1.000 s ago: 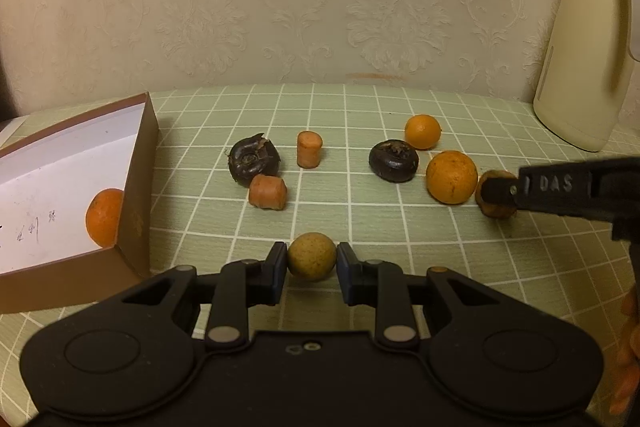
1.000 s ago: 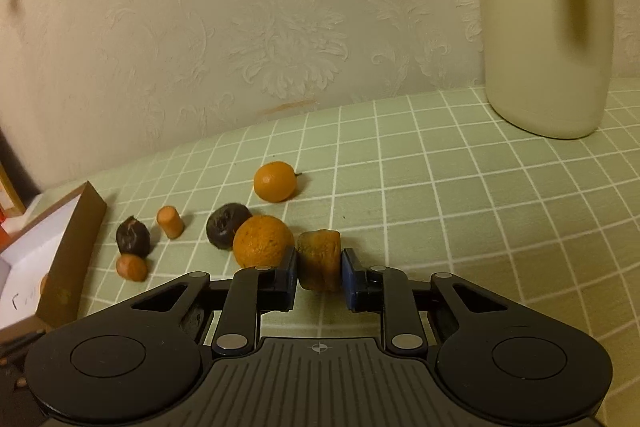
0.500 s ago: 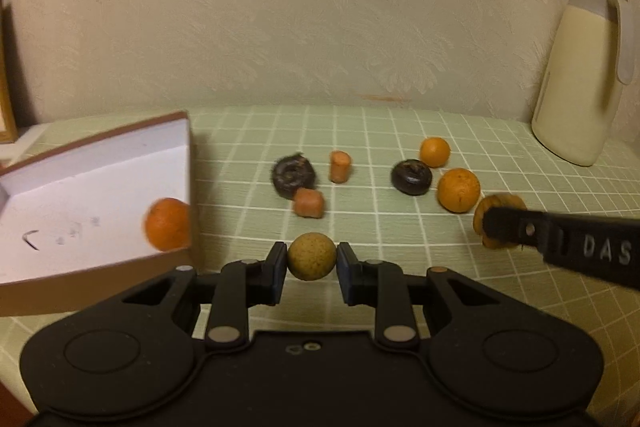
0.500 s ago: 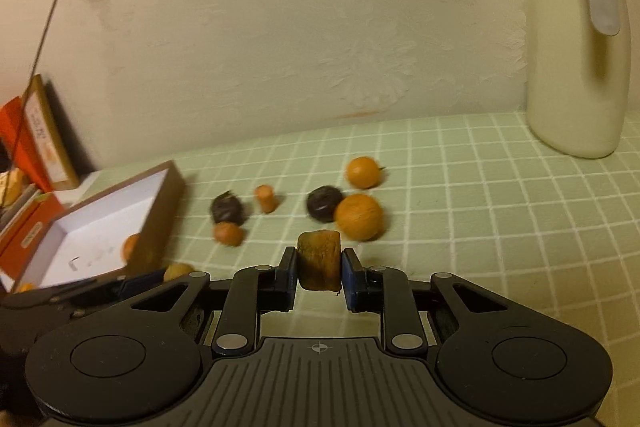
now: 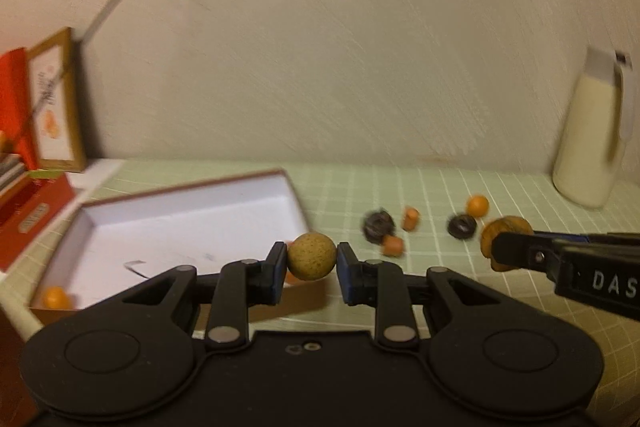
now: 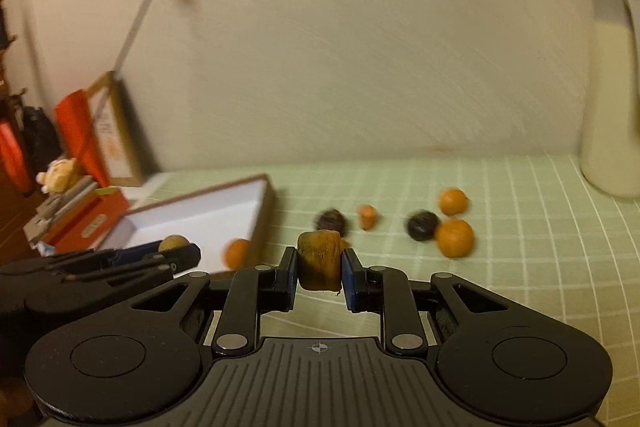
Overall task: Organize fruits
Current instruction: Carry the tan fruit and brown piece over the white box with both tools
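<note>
My left gripper is shut on a round tan fruit and holds it in the air by the near right corner of the brown box, which is white inside and holds a small orange. My right gripper is shut on a brown dried fruit, raised above the table to the right of the box. Two dark fruits, two oranges and two small orange pieces lie on the green checked cloth. The right gripper also shows in the left wrist view.
A cream thermos jug stands at the back right by the wall. Red boxes and a framed card stand left of the brown box. A cable hangs down the wall.
Both grippers have risen and pulled back with their fruits held. The left gripper has swung left, so the box's inside is now in front of it. The view is motion-blurred.
</note>
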### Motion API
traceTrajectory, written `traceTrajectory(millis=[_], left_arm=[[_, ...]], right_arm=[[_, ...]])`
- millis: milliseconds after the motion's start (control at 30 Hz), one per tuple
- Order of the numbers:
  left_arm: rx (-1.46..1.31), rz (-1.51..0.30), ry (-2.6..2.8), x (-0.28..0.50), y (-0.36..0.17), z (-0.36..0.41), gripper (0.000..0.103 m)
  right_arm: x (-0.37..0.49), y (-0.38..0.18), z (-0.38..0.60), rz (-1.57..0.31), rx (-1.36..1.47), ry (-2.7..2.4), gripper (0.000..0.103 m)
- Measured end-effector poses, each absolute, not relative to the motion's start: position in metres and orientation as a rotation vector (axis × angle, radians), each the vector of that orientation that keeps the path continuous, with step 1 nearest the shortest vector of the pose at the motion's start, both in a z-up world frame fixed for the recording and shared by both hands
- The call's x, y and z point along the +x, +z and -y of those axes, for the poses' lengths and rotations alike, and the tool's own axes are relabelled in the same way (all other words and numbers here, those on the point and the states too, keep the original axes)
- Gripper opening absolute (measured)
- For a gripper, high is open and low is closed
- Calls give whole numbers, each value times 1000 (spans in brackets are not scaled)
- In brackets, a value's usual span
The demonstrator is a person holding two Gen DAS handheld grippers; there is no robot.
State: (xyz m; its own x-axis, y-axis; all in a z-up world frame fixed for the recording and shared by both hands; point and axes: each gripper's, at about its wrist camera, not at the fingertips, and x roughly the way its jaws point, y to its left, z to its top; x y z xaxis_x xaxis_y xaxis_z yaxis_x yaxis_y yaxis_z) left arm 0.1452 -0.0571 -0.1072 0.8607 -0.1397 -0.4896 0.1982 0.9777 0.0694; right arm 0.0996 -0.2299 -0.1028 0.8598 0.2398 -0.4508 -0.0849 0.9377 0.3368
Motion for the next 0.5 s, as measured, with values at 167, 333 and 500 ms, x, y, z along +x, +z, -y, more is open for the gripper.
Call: traceTrajectory(millis=[167,333,500], left_arm=[[92,-448,-122,129,-79,24,17],[74,-409,-50,119,-62,-9,17],[50,-387,33,117,-53,-41,17]], right_arm=[[85,-76,202,-445,269,243,23],[77,-54,172,-373,228,312,23],[76,-40,145,-299,201,376,23]])
